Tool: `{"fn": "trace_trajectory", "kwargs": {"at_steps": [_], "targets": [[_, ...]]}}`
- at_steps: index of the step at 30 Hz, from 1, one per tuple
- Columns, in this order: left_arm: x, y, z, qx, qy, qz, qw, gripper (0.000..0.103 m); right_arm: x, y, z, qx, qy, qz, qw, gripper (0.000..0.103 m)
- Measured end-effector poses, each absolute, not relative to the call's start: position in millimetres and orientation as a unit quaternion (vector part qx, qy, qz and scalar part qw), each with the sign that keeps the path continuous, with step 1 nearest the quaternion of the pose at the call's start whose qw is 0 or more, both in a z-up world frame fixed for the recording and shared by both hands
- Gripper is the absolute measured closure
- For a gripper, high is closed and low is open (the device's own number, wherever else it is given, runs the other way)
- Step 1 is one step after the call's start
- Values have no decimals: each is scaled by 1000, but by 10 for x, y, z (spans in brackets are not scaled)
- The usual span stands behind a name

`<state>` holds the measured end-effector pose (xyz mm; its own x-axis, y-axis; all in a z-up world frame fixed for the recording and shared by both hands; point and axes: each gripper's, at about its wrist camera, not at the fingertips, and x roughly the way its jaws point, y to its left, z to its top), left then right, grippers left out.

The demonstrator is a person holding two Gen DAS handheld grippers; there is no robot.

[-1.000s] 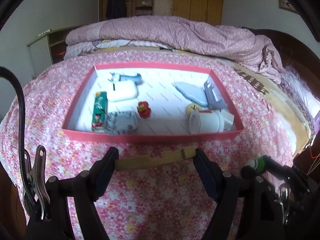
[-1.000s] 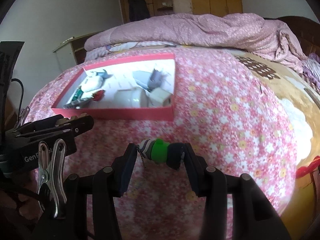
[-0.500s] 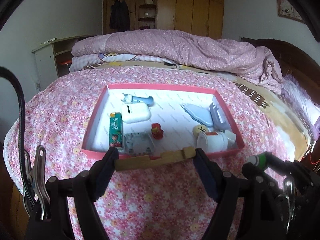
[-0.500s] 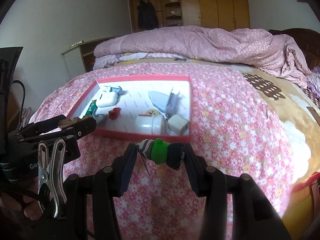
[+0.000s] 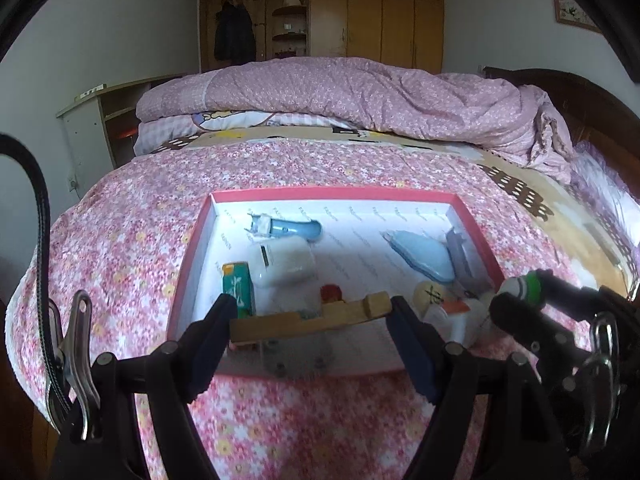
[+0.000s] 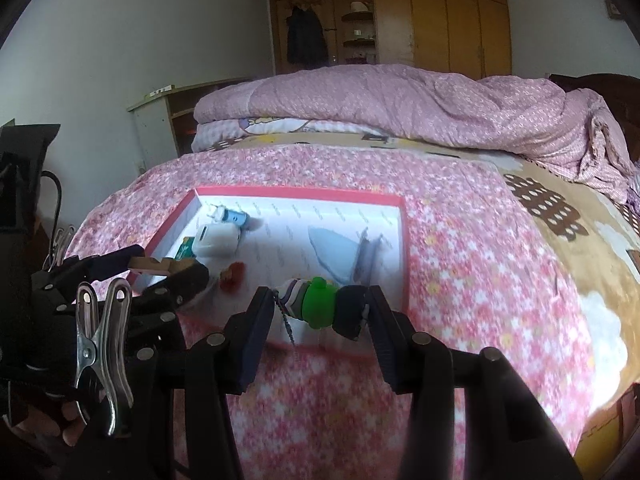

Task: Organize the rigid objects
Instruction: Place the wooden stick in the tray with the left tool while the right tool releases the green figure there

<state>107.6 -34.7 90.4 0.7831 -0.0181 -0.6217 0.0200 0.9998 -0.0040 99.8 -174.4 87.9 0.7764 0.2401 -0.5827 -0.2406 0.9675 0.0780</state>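
You hold both grippers over the near edge of the red tray [image 5: 188,256], each loaded with a piece yet to be put away. The left gripper [image 5: 310,320] is clamped end to end on a notched wooden block [image 5: 308,318], which hangs crosswise between its fingers above the tray's near wall. The right gripper [image 6: 318,306] pinches a small green-and-striped figure toy [image 6: 320,304], a thin chain dangling from it, just ahead of the tray's near right corner. Beyond the left gripper's fingers, already resting in the tray, lie a white case [image 5: 282,260], a blue-handled tool [image 5: 288,228], a green packet [image 5: 238,288], a small red toy [image 5: 331,292], a pale blue wedge [image 5: 422,256] and a white jar [image 5: 452,320]. By this look the sorting is well along; the two held pieces remain to be set down on the tray's bare white floor ahead.
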Motion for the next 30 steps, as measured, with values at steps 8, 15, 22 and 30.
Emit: {"fn": "trace_trajectory", "kwargs": {"at_steps": [8,15,22,30], "targets": [[1432,-288,849,4,338,-10,941,23,1324,-1675,836,1,317,129,940,55],[1688,-261,729,-2,352,-7,936,23,1605,-1672,734,8,332,124,935,55],[1804,-275,618,0,366,-8,931,22,1743,-1683,611,15,346,127,929,55],[1809,-317,596,9,366,-13,931,19,1748,-1711,578,23,346,125,930,47]]}}
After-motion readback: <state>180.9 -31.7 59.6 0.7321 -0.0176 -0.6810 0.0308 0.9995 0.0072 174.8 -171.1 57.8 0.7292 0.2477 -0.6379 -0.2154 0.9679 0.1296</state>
